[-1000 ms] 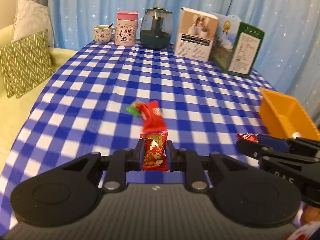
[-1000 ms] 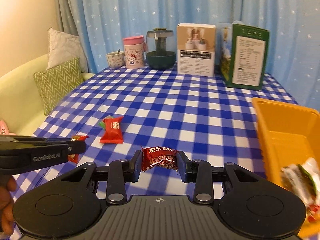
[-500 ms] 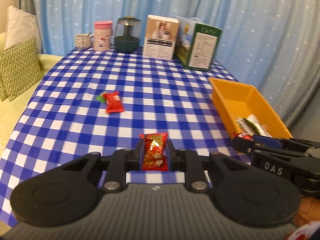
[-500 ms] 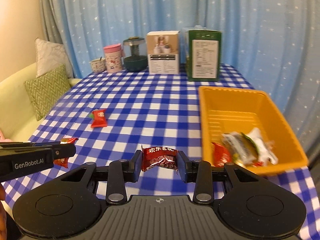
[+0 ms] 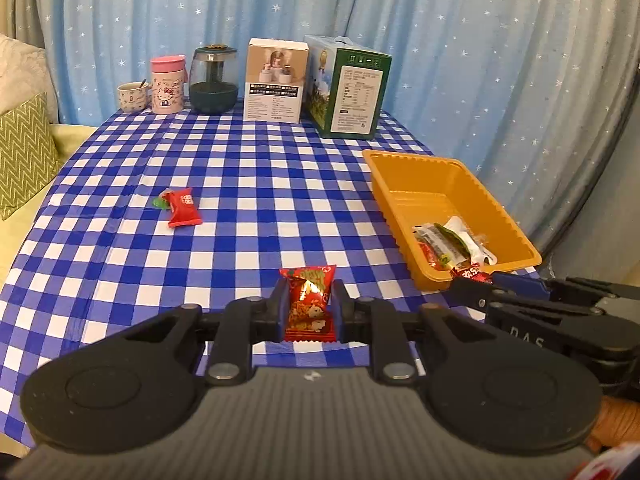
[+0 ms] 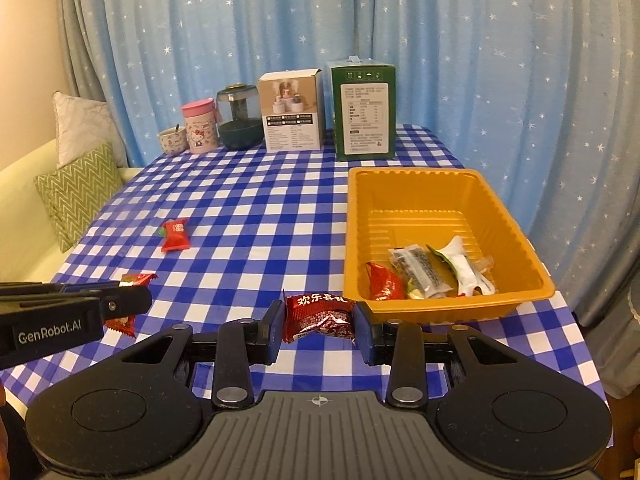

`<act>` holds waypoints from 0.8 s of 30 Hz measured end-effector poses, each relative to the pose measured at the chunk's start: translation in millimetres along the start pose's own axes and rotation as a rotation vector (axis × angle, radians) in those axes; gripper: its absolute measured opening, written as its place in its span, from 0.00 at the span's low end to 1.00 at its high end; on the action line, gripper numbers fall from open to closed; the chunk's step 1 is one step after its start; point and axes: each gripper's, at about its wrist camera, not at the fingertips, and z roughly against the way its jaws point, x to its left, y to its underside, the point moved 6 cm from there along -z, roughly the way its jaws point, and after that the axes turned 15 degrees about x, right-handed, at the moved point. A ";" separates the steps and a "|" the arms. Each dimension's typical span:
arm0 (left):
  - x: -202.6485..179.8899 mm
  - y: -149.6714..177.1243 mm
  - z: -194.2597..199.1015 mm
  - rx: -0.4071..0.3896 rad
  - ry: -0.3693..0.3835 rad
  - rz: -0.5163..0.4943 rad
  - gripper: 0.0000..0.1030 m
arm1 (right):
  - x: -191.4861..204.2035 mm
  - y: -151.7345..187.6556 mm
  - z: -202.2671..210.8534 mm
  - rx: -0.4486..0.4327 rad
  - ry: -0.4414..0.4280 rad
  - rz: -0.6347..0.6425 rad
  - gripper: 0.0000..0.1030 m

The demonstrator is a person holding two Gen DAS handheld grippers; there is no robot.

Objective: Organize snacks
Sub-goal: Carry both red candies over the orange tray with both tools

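Both grippers carry a sweet toward the orange tray (image 6: 448, 196), which sits on the desk (image 5: 256, 184) with a few wrapped snacks already piled at its near end. The left gripper (image 5: 310, 308) has its jaws pinching a bright red candy (image 5: 308, 300) upright by its sides, well short of the tray's near left corner. The right gripper (image 6: 318, 320) has its jaws clamped on the ends of a dark red wrapped candy (image 6: 320, 314), held crosswise just before the tray's near wall. A third red packet (image 5: 183, 212) lies on the desk far to the left of the tray, with a small green piece touching it, possibly another sweet, though the view is too small to tell.

The main risk lies in the release. From the right wrist view the dark candy appears to be short of the tray's near rim, so opening there would probably drop it onto the desk or against the outer wall. The two grippers are also close together near one corner; if both go in together, one could knock the other or nudge the light tray sideways.
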 end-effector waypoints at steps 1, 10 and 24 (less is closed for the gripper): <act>-1.2 -1.0 -0.5 0.000 0.002 -0.002 0.18 | -1.6 0.2 1.1 -0.001 0.003 -0.001 0.36; -21.4 -8.9 -9.6 0.006 0.022 -0.036 0.18 | -19.0 -1.0 2.0 -0.006 0.022 -0.030 0.36; -66.9 -34.9 -43.2 0.025 0.082 -0.109 0.18 | -66.4 -14.5 -2.4 -0.019 0.059 -0.090 0.36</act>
